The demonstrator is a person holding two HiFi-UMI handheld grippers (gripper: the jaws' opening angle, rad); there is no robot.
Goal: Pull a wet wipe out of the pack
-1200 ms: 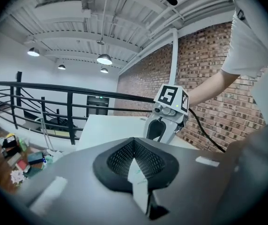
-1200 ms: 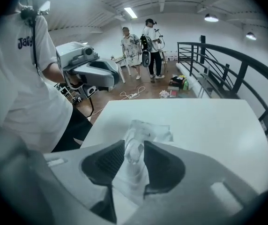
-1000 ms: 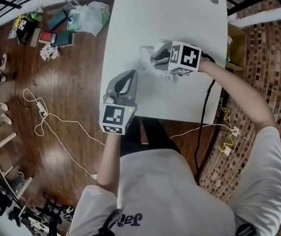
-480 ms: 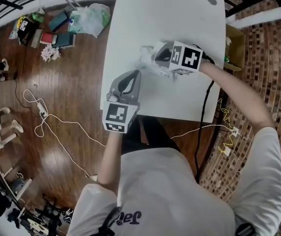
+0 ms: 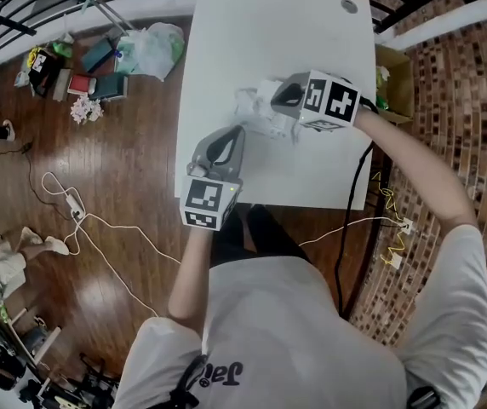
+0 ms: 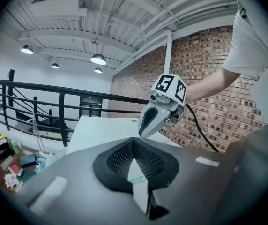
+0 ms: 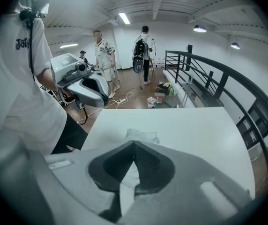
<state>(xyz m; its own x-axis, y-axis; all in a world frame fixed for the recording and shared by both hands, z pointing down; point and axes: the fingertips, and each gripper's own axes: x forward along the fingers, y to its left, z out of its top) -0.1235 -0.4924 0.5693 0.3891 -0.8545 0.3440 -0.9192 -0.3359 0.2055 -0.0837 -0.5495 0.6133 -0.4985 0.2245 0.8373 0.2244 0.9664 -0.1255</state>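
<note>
Wipes pack (image 5: pixel 254 113) lies crumpled and whitish; right gripper (image 7: pixel 133 146) pinches a white wipe (image 7: pixel 128 182), left gripper (image 6: pixel 134 143) clamps the pack's printed edge.

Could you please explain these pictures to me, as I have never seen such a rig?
A person holds two handheld grippers, each with two jaws. One picture comes from a camera on the person's head, looking down; the other two come from a camera on each gripper. On the white table lies a pack of wet wipes. The right gripper is shut, seemingly on a wipe. The left gripper is shut too; I cannot tell what the white strip seen through its jaws is.
</note>
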